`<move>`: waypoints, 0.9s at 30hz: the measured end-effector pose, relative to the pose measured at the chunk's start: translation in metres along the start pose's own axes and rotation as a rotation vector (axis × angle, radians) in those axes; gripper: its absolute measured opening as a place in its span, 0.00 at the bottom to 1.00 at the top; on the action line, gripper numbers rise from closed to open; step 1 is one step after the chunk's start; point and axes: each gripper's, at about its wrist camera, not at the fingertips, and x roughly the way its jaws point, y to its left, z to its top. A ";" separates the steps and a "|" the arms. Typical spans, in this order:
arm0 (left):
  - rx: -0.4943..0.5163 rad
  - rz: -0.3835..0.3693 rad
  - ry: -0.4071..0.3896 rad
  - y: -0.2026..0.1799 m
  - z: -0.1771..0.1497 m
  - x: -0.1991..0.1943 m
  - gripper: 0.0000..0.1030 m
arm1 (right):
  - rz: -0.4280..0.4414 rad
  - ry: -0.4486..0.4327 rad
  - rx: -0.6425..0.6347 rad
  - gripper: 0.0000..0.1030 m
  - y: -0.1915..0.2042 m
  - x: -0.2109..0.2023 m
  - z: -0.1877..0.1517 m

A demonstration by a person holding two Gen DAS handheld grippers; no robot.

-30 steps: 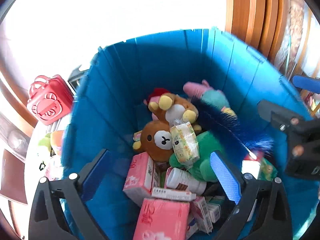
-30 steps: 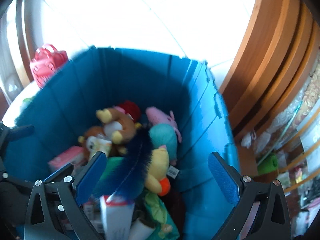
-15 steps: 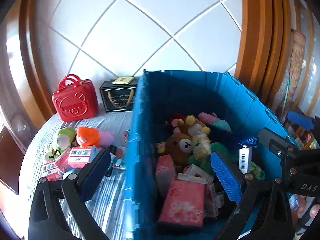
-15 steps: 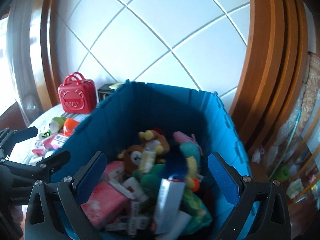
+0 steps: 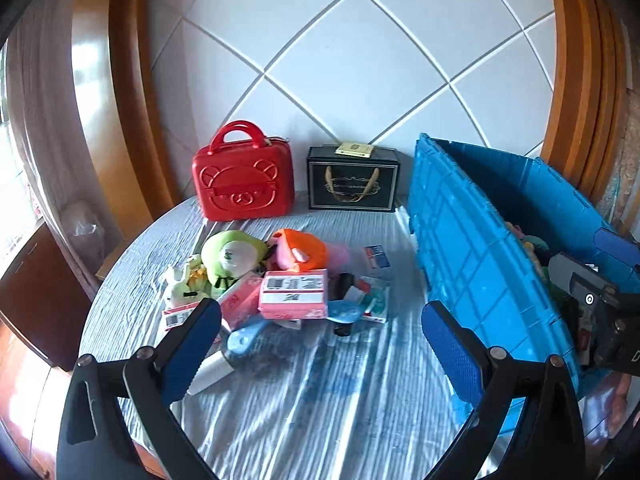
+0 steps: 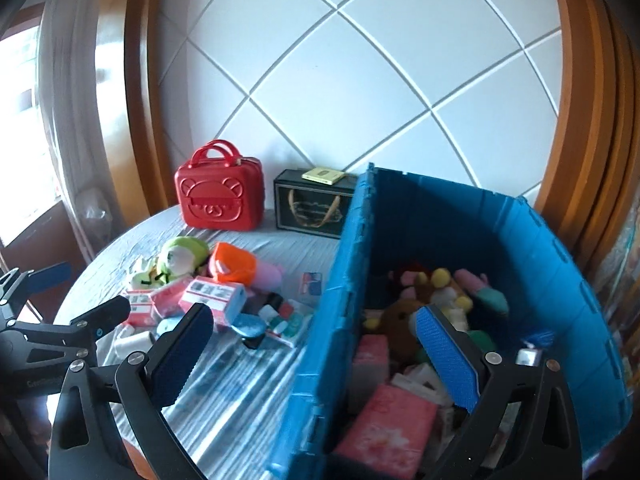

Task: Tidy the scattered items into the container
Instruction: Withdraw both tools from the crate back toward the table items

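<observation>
A blue plastic crate [image 5: 472, 248] [image 6: 344, 280] stands on the right of the round table, holding plush toys, pink boxes and bottles. A heap of loose items lies left of it: a green plush [image 5: 232, 254] [image 6: 180, 256], an orange and pink plush [image 5: 300, 250] [image 6: 234, 266], a pink barcode box [image 5: 292, 294] [image 6: 212, 294], a blue brush [image 5: 248, 334] and small packets. My left gripper [image 5: 320, 352] is open and empty above the cloth, in front of the heap. My right gripper [image 6: 312, 356] is open and empty over the crate's left wall.
A red bear-face case [image 5: 242, 178] [image 6: 220, 196] and a black gift box [image 5: 354, 182] [image 6: 312, 208] stand at the back against the tiled wall. A striped grey cloth [image 5: 300, 392] covers the table. Wooden frames flank both sides.
Both grippers have pulled up and back out of the crate and swung left. The view now takes in the table and the heap of loose items.
</observation>
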 end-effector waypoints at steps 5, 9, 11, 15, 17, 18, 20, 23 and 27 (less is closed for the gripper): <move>-0.004 0.046 0.024 0.060 -0.015 0.011 0.99 | 0.042 0.041 0.007 1.00 0.063 0.022 -0.010; -0.040 0.070 0.058 0.095 -0.025 0.026 0.99 | 0.073 0.099 -0.020 1.00 0.097 0.044 -0.019; -0.061 0.073 0.071 0.108 -0.030 0.034 0.99 | 0.083 0.132 -0.027 1.00 0.108 0.059 -0.024; -0.102 0.100 0.087 0.131 -0.038 0.051 0.99 | 0.101 0.181 -0.047 1.00 0.122 0.088 -0.029; -0.124 0.120 0.095 0.143 -0.043 0.061 0.99 | 0.123 0.194 -0.054 1.00 0.127 0.101 -0.032; -0.132 0.130 0.100 0.148 -0.045 0.066 0.99 | 0.136 0.201 -0.058 1.00 0.130 0.109 -0.033; -0.140 0.162 0.106 0.160 -0.050 0.076 0.99 | 0.166 0.213 -0.064 1.00 0.133 0.123 -0.035; -0.145 0.210 0.121 0.176 -0.062 0.091 0.99 | 0.211 0.225 -0.071 1.00 0.139 0.147 -0.040; -0.167 0.212 0.179 0.195 -0.085 0.116 0.99 | 0.255 0.279 -0.062 1.00 0.150 0.182 -0.052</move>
